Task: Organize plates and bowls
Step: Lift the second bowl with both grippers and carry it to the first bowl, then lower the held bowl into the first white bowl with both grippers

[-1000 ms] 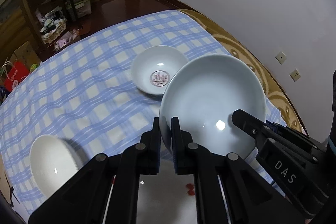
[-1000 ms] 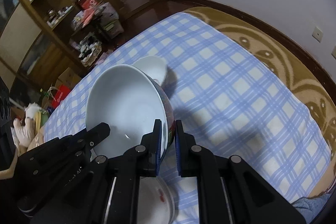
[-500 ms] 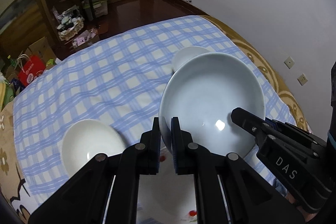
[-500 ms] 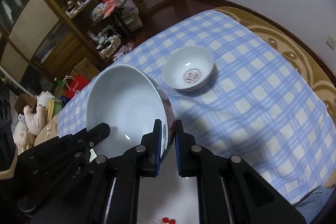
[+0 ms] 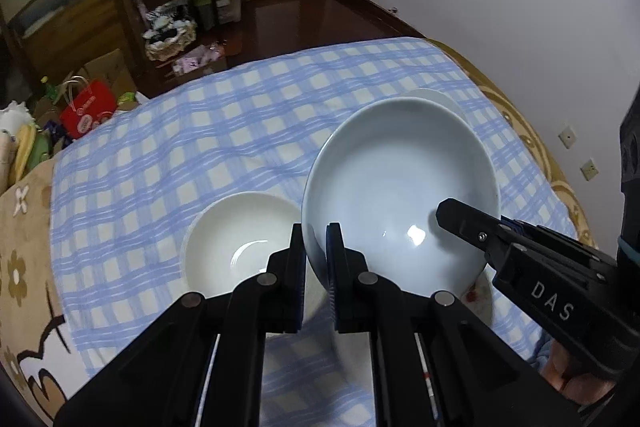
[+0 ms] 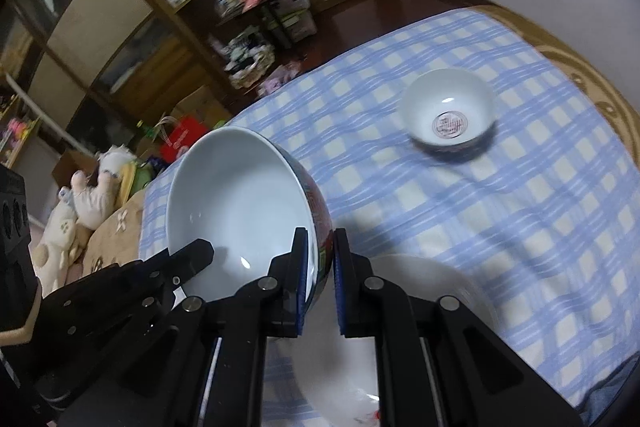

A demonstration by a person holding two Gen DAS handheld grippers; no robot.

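Checked blue-and-white cloth (image 5: pixel 200 155) covers the round table and fills most of both views, with a tan patterned cover (image 5: pixel 24 227) showing past its edge at nine o'clock in the left view. Above the cloth hangs the large pale-blue ceramic bowl (image 5: pixel 400 187), lifted clear and tilted, its glazed inside facing both cameras and a red-and-blue pattern on its outer wall visible in the right view. The left gripper (image 5: pixel 316 251) is clamped narrowly on the bowl's rim at seven o'clock of the bowl, one finger inside and one outside. The right gripper (image 6: pixel 320 255) pinches the opposite rim the same way, and appears in the left view at four o'clock as a black arm lettered DAS. Under the bowl, at five o'clock, lies a white plate (image 6: pixel 440 287) with red marks. A plain white ceramic bowl (image 5: pixel 240 247) sits on the cloth just beside the left gripper at nine o'clock. A small white bowl with a red seal in its base (image 6: pixel 448 115) stands well apart at one o'clock in the right view.
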